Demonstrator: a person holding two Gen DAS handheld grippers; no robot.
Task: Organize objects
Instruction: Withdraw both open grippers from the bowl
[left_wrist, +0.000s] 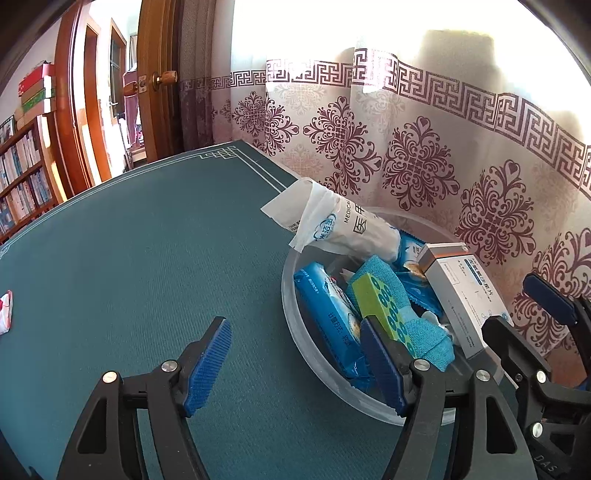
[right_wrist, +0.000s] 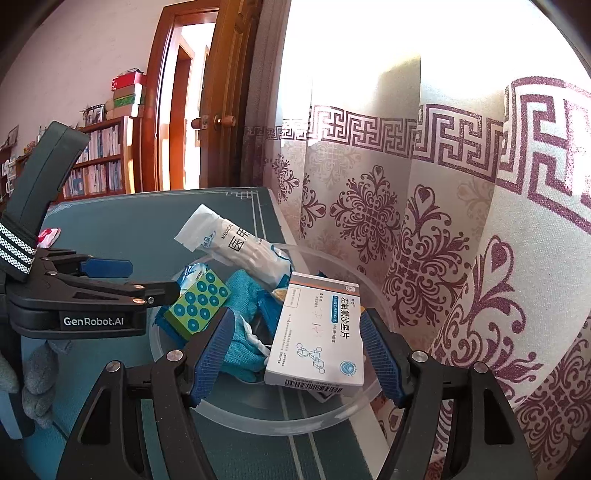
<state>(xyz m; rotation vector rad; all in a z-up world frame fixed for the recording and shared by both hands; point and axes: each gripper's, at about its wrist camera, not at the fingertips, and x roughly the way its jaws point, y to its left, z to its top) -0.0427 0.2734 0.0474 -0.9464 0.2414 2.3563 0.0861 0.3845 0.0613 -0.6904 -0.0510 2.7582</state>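
Note:
A clear plastic bowl (left_wrist: 295, 325) stands on the green table mat by the curtain. It holds a blue packet (left_wrist: 328, 317), a green box with blue dots (left_wrist: 373, 295), a teal cloth (left_wrist: 424, 332), a white medical bag (left_wrist: 347, 225) leaning over the rim, and a white medicine box (right_wrist: 317, 332). My left gripper (left_wrist: 295, 363) is open and empty; its right finger reaches over the bowl's near rim, just below the green box. My right gripper (right_wrist: 297, 352) stands open around the medicine box, with cloth showing between its left pad and the box. Seen from the right wrist, the left gripper (right_wrist: 151, 278) sits beside the green box (right_wrist: 197, 304).
A small red and white packet (left_wrist: 5, 312) lies on the table mat (left_wrist: 147, 258) at the far left. The patterned curtain (left_wrist: 443, 155) hangs right behind the bowl. A grey-gloved hand (right_wrist: 37, 369) holds the left gripper. A wooden door and bookshelves stand beyond the table.

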